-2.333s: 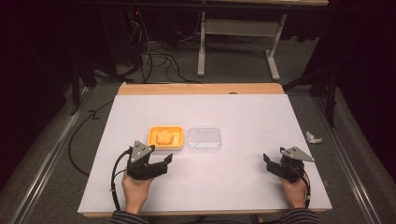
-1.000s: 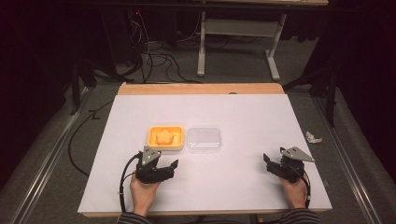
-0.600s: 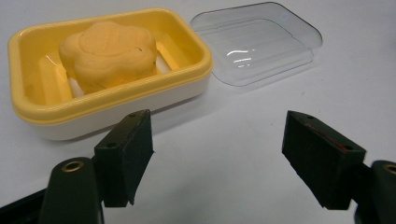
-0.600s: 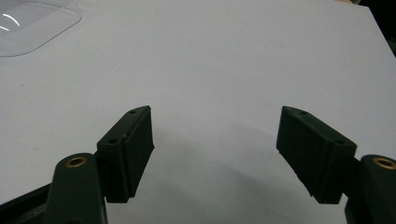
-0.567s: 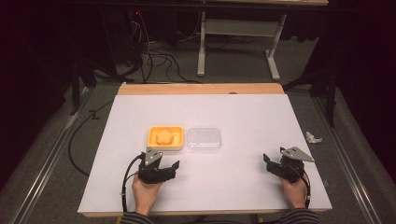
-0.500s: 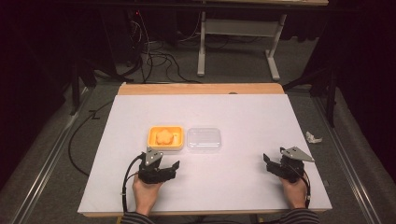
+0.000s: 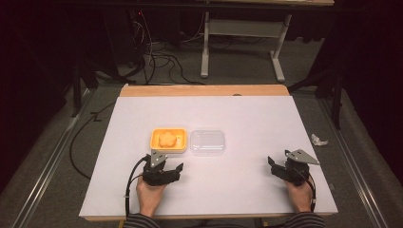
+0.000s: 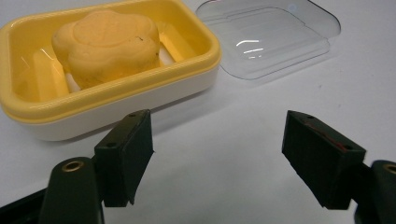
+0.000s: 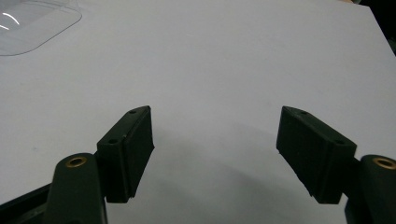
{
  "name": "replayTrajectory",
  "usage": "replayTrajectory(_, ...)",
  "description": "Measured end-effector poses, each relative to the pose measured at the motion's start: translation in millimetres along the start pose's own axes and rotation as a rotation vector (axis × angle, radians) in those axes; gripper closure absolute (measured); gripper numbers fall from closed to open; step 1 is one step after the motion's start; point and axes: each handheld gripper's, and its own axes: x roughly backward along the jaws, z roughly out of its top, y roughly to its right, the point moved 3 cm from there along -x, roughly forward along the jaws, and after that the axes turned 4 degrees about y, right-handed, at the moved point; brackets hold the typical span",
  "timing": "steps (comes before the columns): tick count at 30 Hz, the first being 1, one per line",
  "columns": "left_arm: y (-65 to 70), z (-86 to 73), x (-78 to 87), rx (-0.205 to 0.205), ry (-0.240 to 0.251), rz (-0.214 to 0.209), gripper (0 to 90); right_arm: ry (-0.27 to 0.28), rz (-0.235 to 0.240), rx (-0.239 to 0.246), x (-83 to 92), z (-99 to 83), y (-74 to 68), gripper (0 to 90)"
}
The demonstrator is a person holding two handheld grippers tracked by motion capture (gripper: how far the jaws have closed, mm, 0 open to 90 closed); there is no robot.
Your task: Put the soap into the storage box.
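Left claw (image 7: 171,167): sitting low on the counter (image 7: 247,114) just in front of the soap dish, jaws spread wide and holding nothing. In its own view (image 8: 217,154) the two black jaws are framing bare white surface, with the dish just ahead of the left jaw.

Right claw (image 7: 276,165): resting way over on the right side of the counter, well apart from everything else. Jaws are gaping open here too (image 9: 215,154), nothing between them.

Soap dish (image 7: 156,142): yellow with a white base, lying a bit left of the counter's middle, close to the left claw. Up close (image 8: 140,95) it's sitting flat.

Soap (image 7: 167,138): orange-yellow, flower-shaped, lying inside the dish (image 8: 107,44).

Clear lid (image 7: 207,141): lying flat on the counter just right of the dish; can't tell if they're actually touching. Showing in the left gripper view (image 8: 275,37) and peeking into the corner of the right gripper view (image 9: 32,23).

Hands: both are wrapping the gripper handles at the near edge.
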Motion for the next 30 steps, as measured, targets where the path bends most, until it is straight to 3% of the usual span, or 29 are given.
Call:
replayTrajectory(26, -2.6, -2.8, -10.7, -0.004, 0.001, 0.042, 25.2, 0.001, 0.004, 0.008, -0.1, 0.0, 0.0, 27.7)
replayTrajectory(30, 0.3, -3.7, -11.3, -0.031, 0.003, 0.054, 25.4, 0.000, 0.003, 0.006, 0.0, -0.1, -0.2, 27.8)
